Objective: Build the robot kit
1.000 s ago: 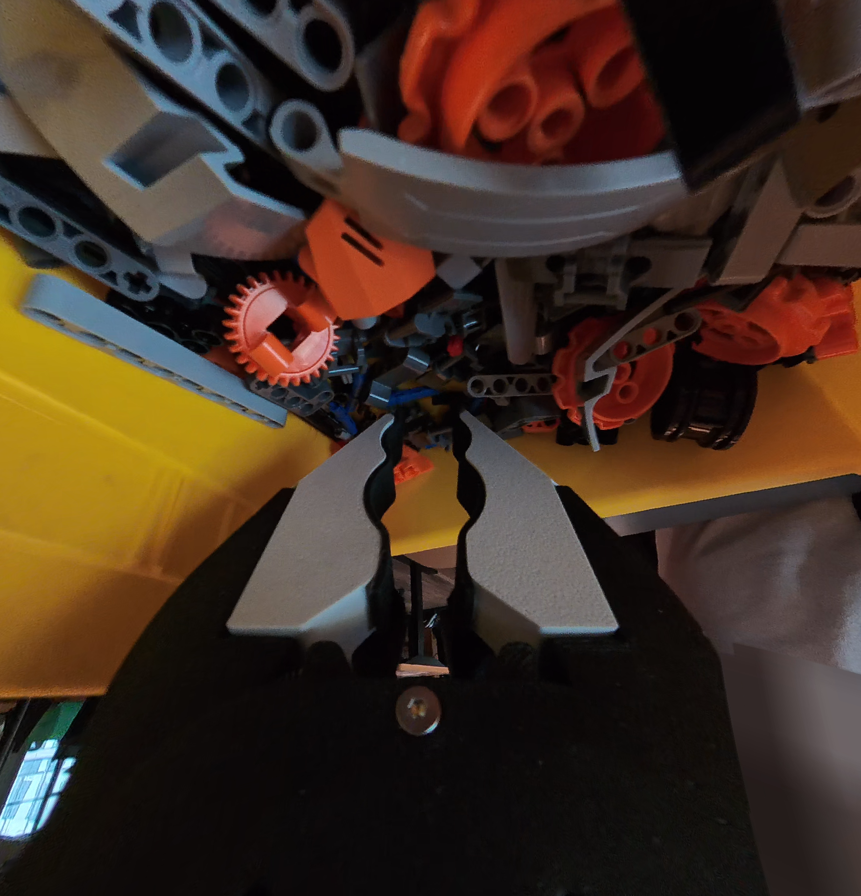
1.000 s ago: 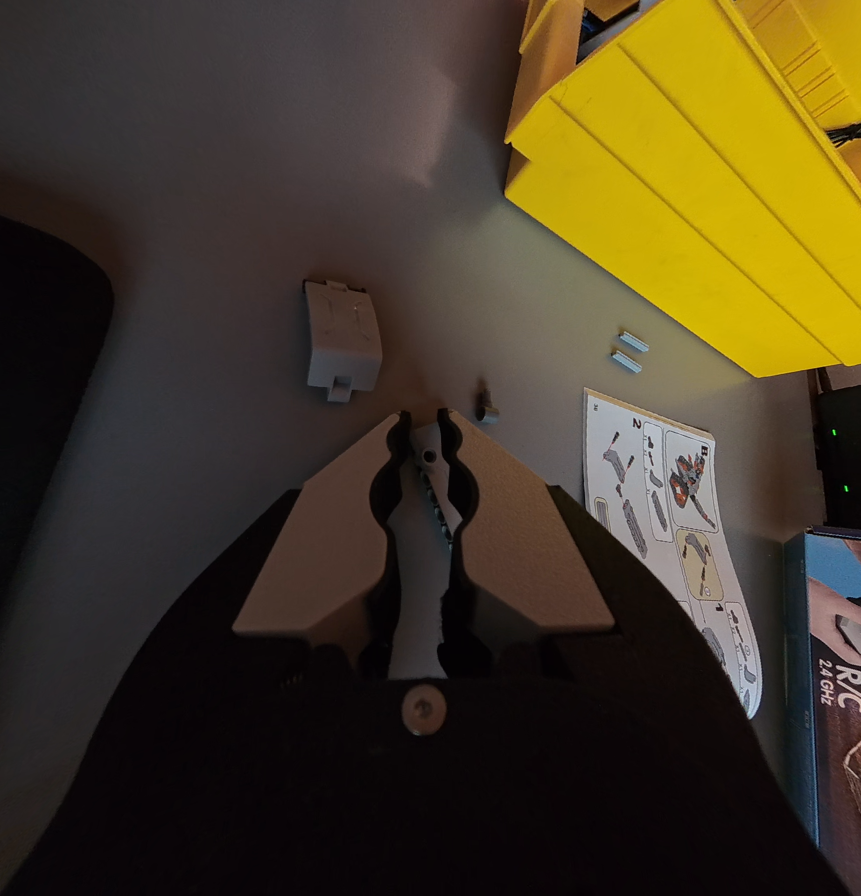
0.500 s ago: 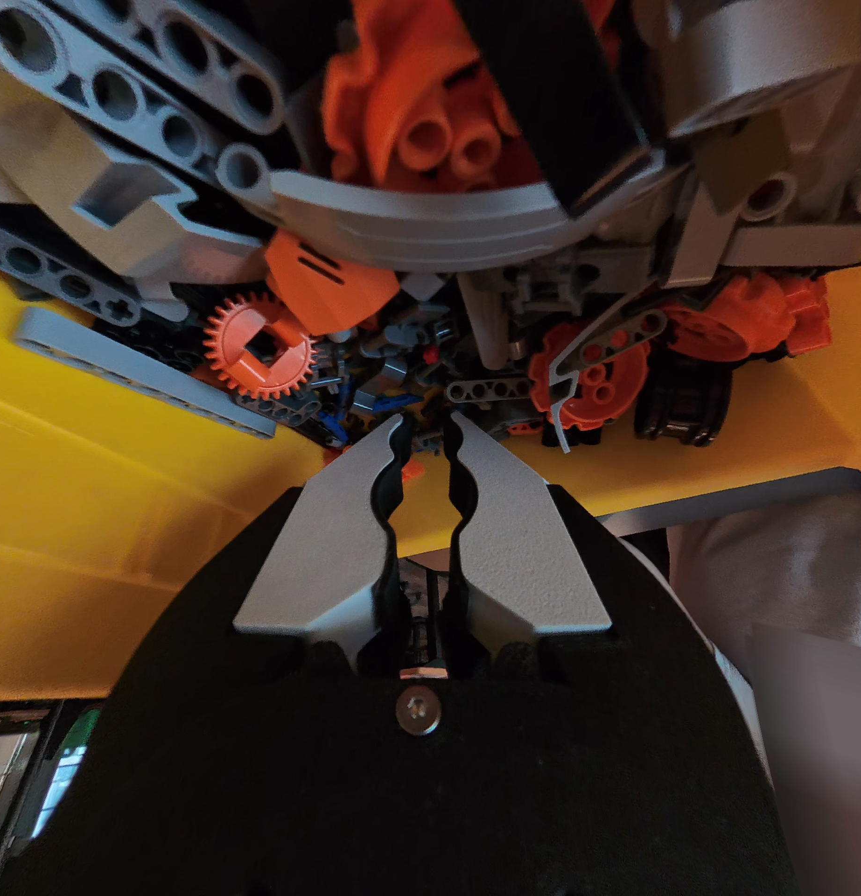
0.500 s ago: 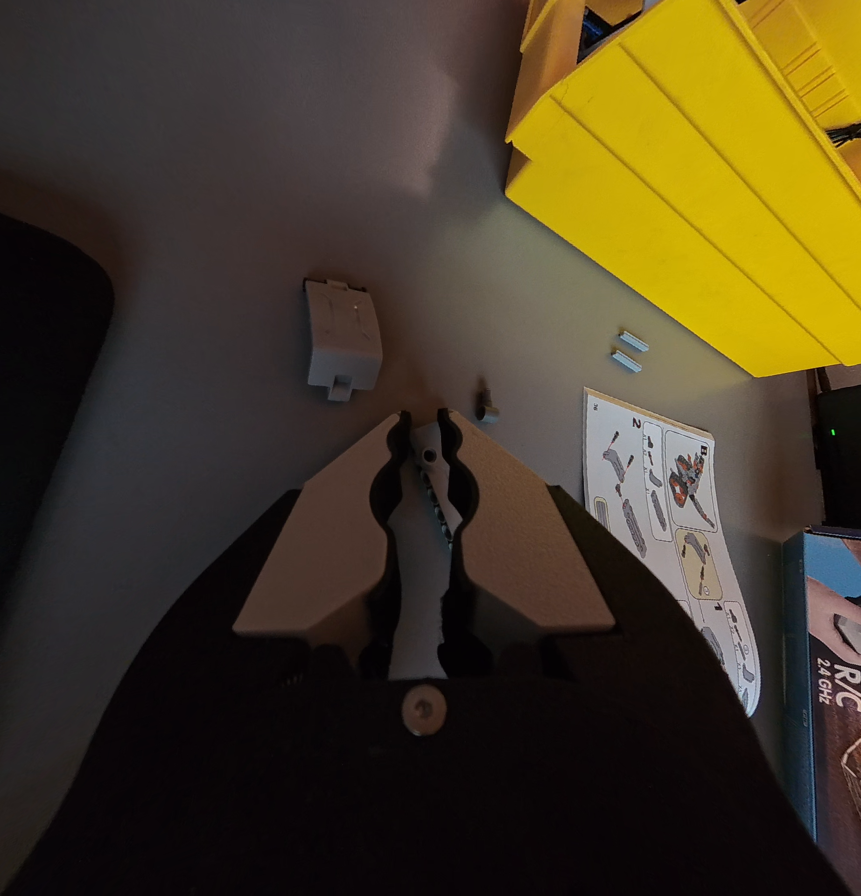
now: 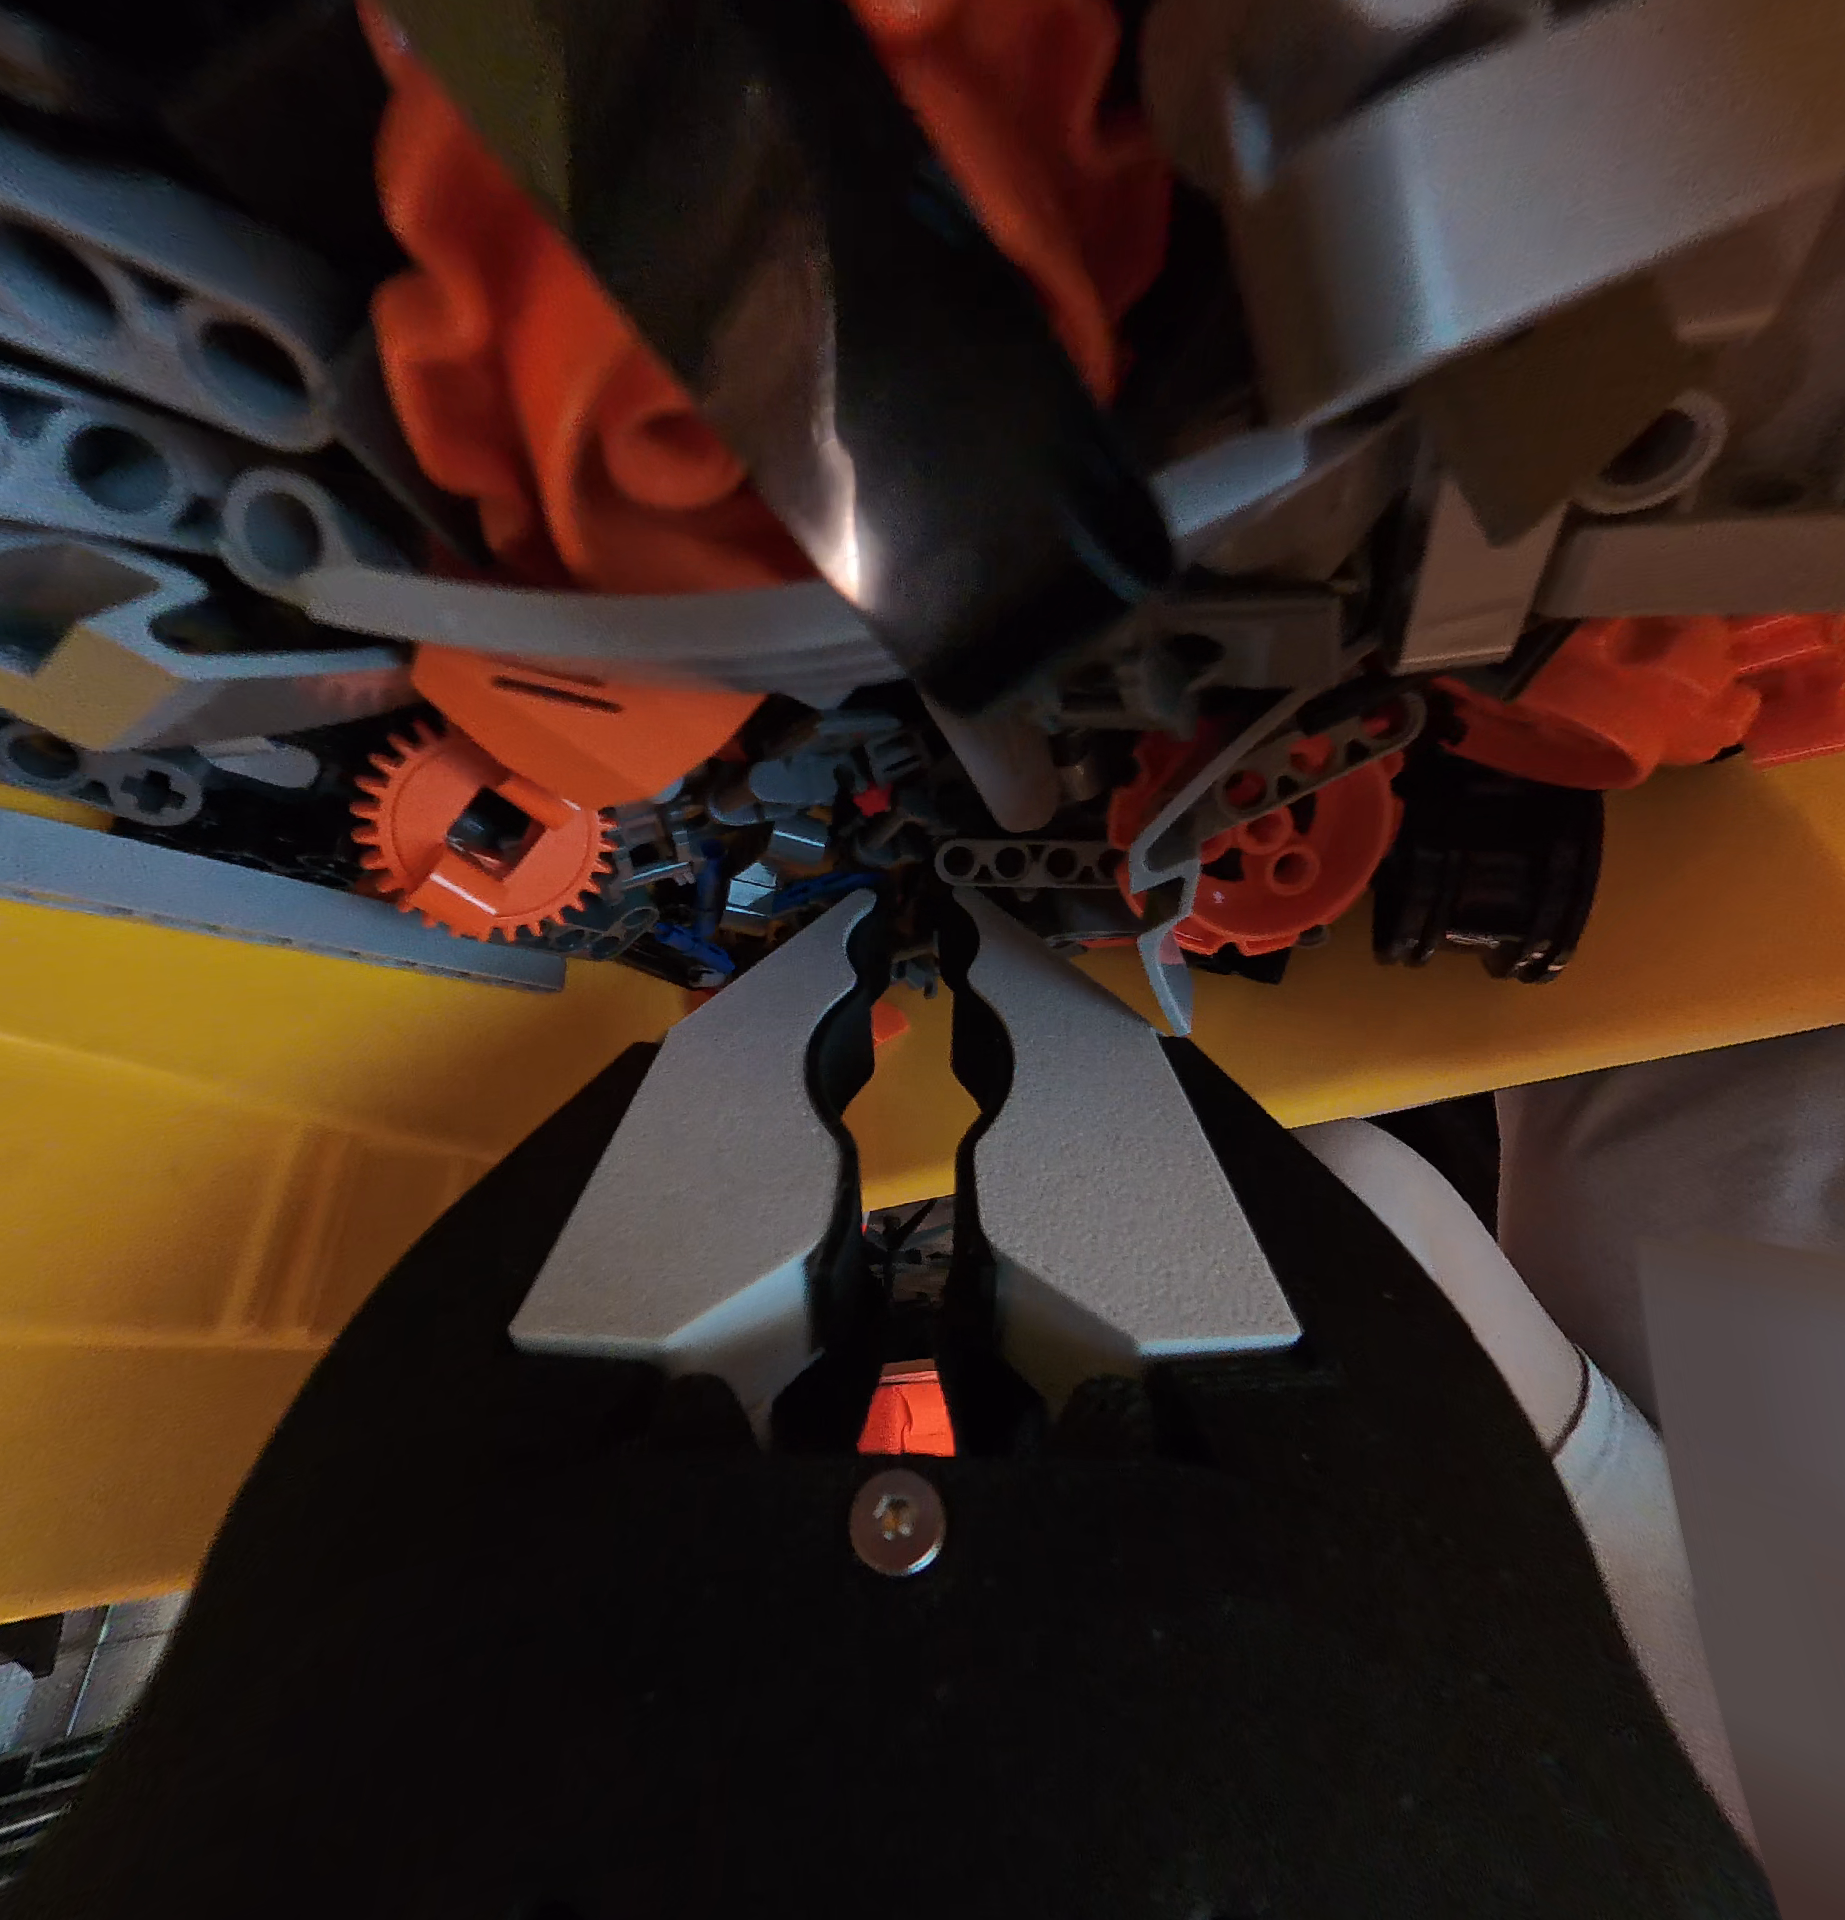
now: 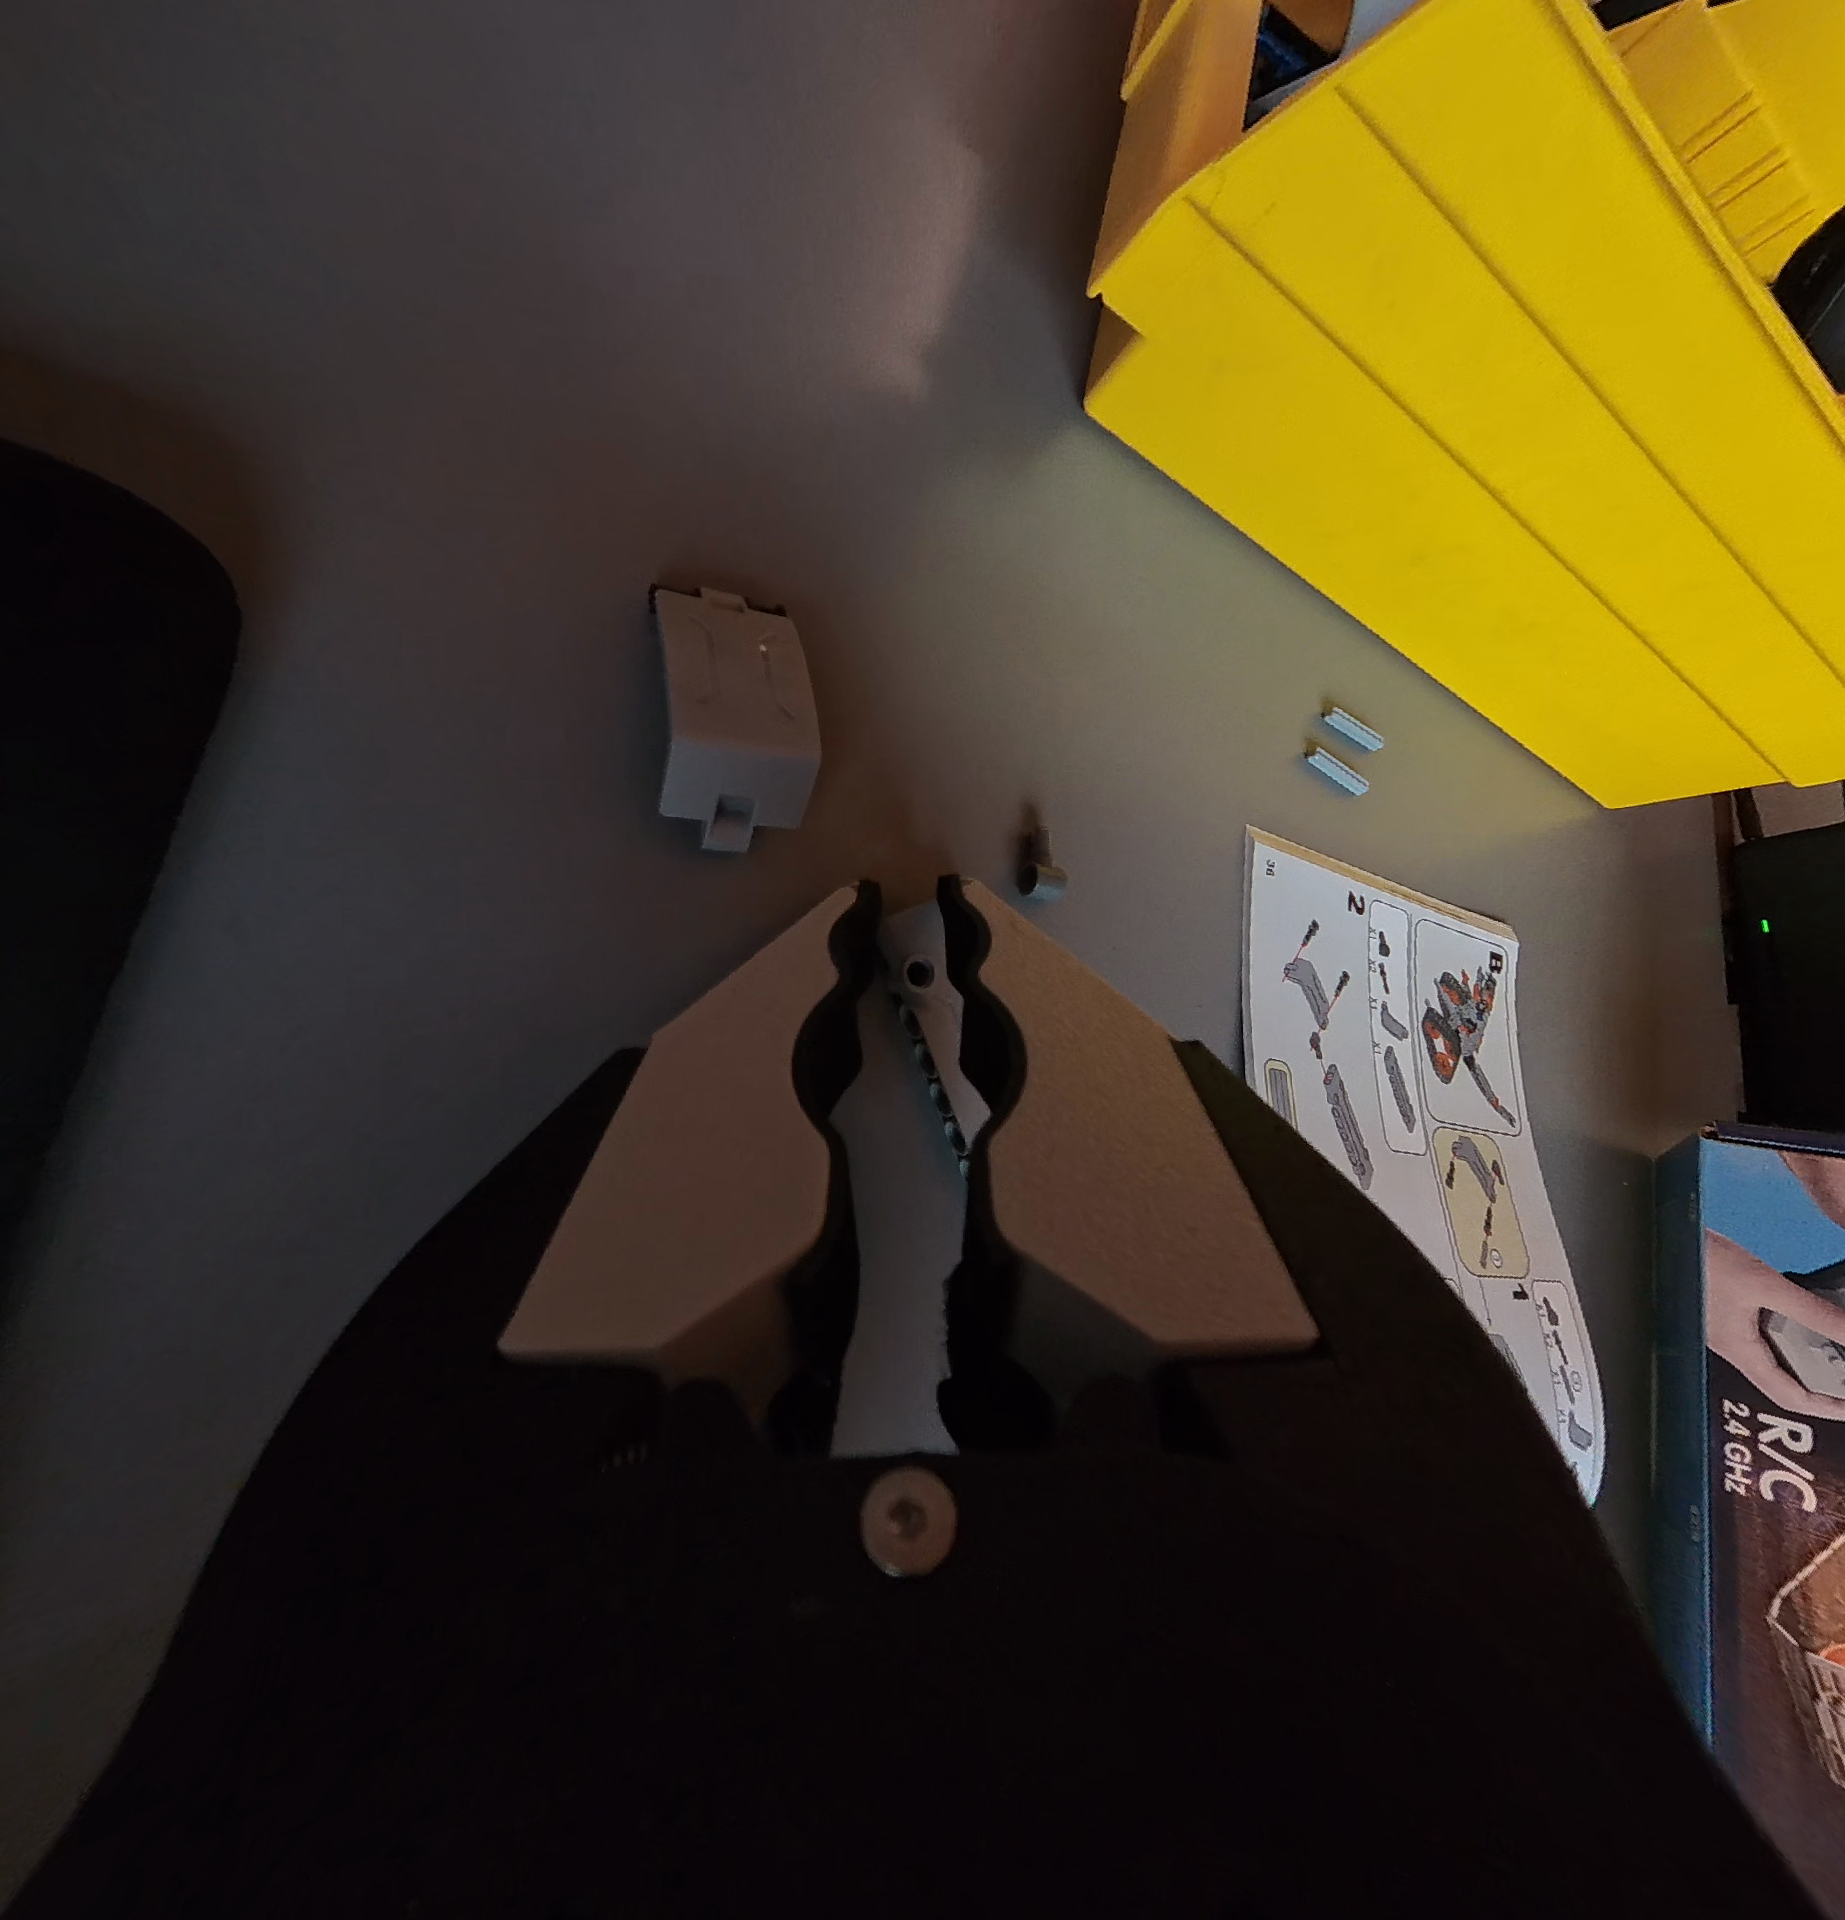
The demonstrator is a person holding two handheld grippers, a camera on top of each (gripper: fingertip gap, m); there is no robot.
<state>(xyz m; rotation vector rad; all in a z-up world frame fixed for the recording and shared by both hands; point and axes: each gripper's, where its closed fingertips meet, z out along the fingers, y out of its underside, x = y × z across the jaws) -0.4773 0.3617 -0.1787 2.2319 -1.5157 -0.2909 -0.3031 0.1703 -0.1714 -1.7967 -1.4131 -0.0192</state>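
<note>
The left gripper (image 5: 910, 914) reaches into a yellow bin (image 5: 274, 1091) full of building-toy parts. Its jaws stand a little apart and hold nothing; the tips sit among small grey and blue pins in the middle of the frame. An orange gear (image 5: 482, 831) lies to the left, and a grey holed beam (image 5: 1032, 860) just above the right tip. To pick one small part cleanly, I think the tips should close slowly around a single piece, away from the big loose parts above.

The right gripper (image 6: 902, 894) is closed on a light grey holed beam (image 6: 923, 997) over the grey table (image 6: 430, 416). A grey cover piece (image 6: 736, 717) lies at upper left of the tips, and an instruction sheet (image 6: 1417, 1091) at right.
</note>
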